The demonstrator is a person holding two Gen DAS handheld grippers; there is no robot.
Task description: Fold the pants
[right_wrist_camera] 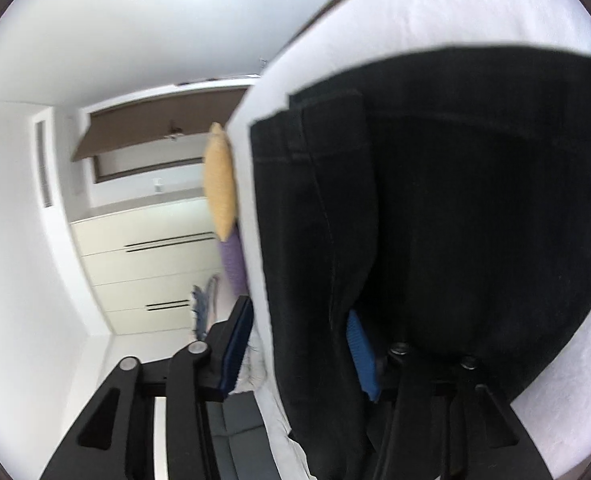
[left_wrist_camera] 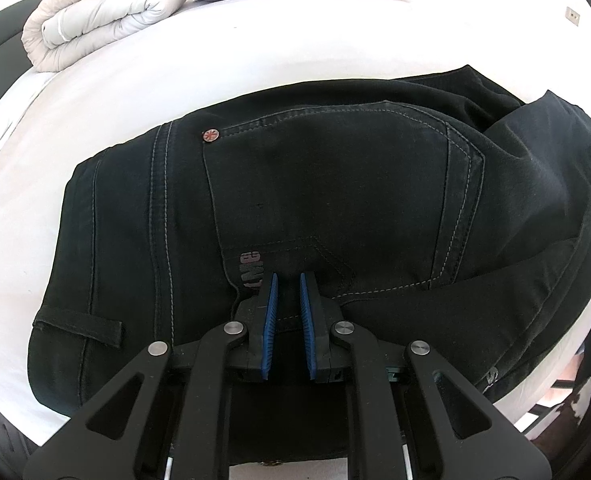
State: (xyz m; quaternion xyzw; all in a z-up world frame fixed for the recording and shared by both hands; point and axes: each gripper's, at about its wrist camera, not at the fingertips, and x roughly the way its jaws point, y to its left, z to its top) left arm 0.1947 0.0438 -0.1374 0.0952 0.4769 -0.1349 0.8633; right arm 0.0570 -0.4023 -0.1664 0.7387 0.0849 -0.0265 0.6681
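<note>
Black pants (left_wrist_camera: 335, 200) lie on the bed (left_wrist_camera: 175, 72), thick, floppy denim. Left tool (left_wrist_camera: 287, 280) presses down nearly shut, holding nothing; right tool (right_wrist_camera: 301, 344) straddles the leg hems, best gripped there.

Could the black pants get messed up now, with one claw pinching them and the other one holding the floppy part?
Maybe. The right claw has only some of the pants leg between its pads, which stand apart, so the leg could slip out. The left claw stands nearly shut on the pocket area; a hard tug might drag the pants across the white bed and wrinkle the fold.
</note>
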